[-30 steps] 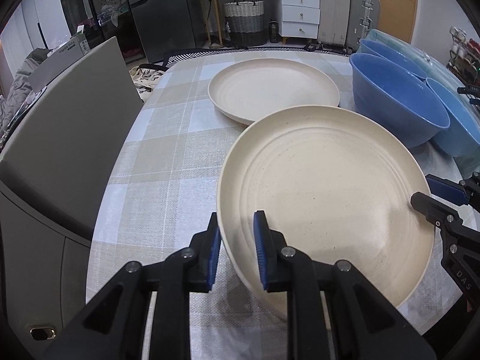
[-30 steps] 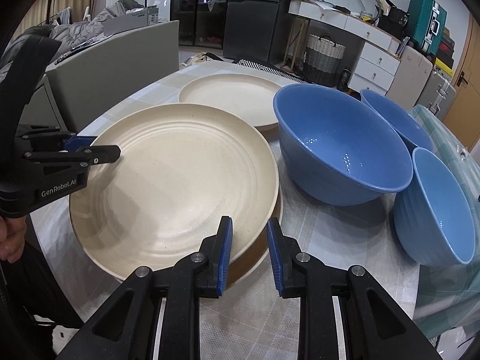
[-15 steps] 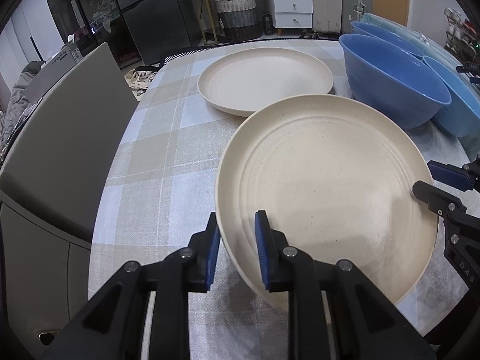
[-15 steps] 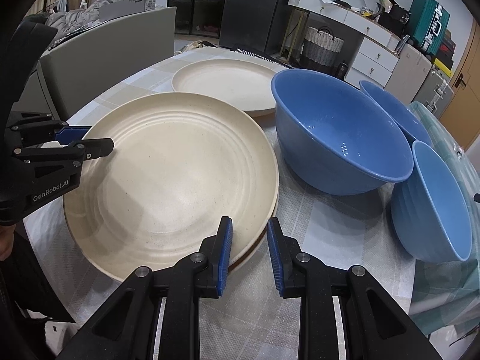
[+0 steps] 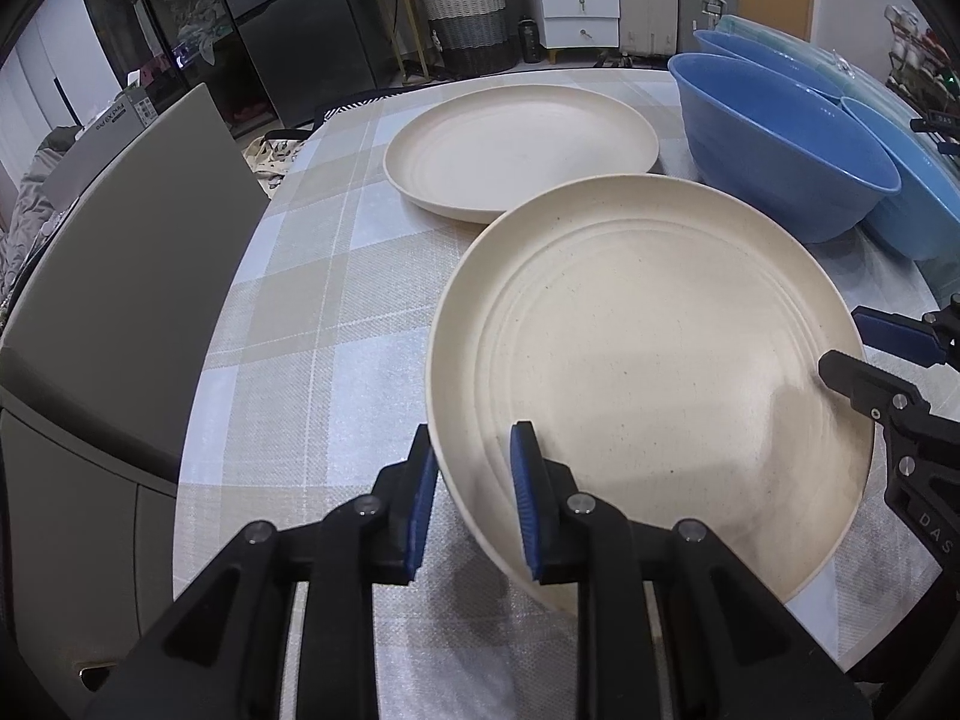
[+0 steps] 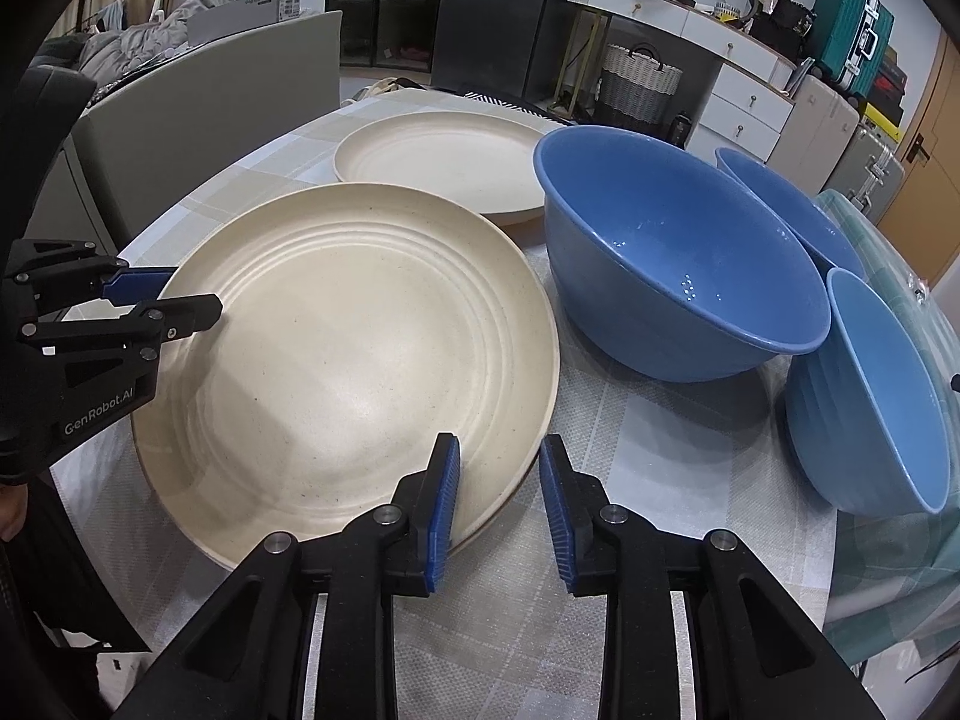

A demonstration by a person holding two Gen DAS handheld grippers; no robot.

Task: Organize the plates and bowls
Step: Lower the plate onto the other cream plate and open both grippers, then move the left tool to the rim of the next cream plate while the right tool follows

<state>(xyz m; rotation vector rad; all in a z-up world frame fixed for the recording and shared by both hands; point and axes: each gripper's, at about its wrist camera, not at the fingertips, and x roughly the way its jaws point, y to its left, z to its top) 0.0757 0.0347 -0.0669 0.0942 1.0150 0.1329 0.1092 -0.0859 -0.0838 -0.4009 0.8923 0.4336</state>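
A large cream plate (image 5: 654, 354) (image 6: 360, 354) sits at the near part of the checked table. My left gripper (image 5: 474, 474) has its jaws either side of the plate's left rim. My right gripper (image 6: 498, 480) straddles the plate's right rim. Both hold the plate, with gaps showing beside the pads. A second cream plate (image 5: 522, 150) (image 6: 444, 162) lies behind it. A big blue bowl (image 5: 780, 144) (image 6: 678, 264) stands to the right, with a second blue bowl (image 6: 786, 204) behind it and a third, tilted blue bowl (image 6: 876, 396) nearer.
A grey chair back (image 5: 120, 276) stands close at the table's left edge. The table (image 5: 300, 324) has a checked cloth. A folded green cloth (image 6: 900, 276) lies at the far right. Drawers, a basket and suitcases stand beyond the table.
Both grippers and the near plate they hold have shifted slightly; the far plate and bowls sit lower and nearer in both views. The jaw gaps look unchanged.
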